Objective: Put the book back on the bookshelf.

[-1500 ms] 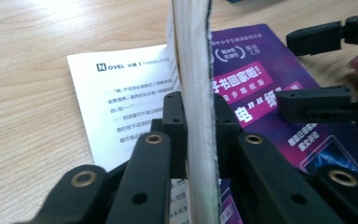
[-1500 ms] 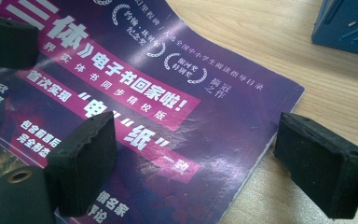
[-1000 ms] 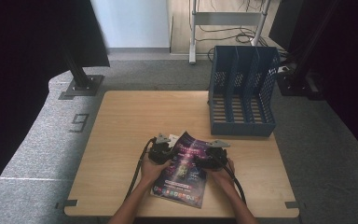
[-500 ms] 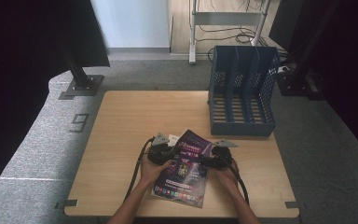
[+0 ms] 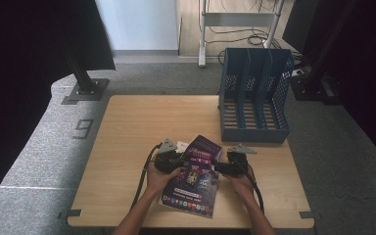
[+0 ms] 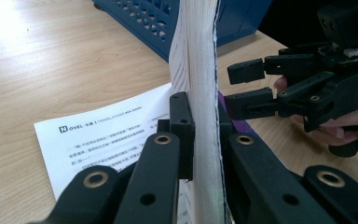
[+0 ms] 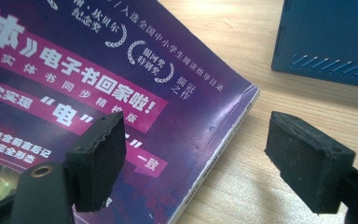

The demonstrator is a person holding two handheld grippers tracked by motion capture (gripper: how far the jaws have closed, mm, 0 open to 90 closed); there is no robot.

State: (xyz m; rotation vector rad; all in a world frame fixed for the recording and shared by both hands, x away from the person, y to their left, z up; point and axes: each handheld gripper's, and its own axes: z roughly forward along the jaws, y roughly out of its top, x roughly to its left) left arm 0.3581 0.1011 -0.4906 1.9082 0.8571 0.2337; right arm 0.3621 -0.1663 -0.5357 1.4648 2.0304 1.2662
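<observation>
High view: purple book (image 5: 194,178) near the front edge of the wooden desk (image 5: 142,122), far end raised, near end resting on the desk. Left gripper (image 5: 172,159) at the book's left edge, right gripper (image 5: 223,166) at its right edge, each carried by a hand coming in from the bottom. Blue file rack (image 5: 254,95) upright on the far right of the desk, well apart from the book.

Left gripper view: clamped tight on the book (image 6: 200,93), page block standing on edge between the two black pads, white page edges facing the camera. Loose printed sheet (image 6: 107,135) flat on the desk just beside the jaws at the left. Right gripper (image 6: 242,86) farther off at the right, pads apart, close to the book's purple cover. Blue file rack (image 6: 158,18) behind.

Right gripper view: jaws wide, having just been closing a little, pads pressing on nothing. Book's purple cover (image 7: 98,93) under the left pad (image 7: 98,158), spine running between the pads; right pad over bare desk (image 7: 279,84). Corner of the blue file rack (image 7: 331,37) at upper right.
</observation>
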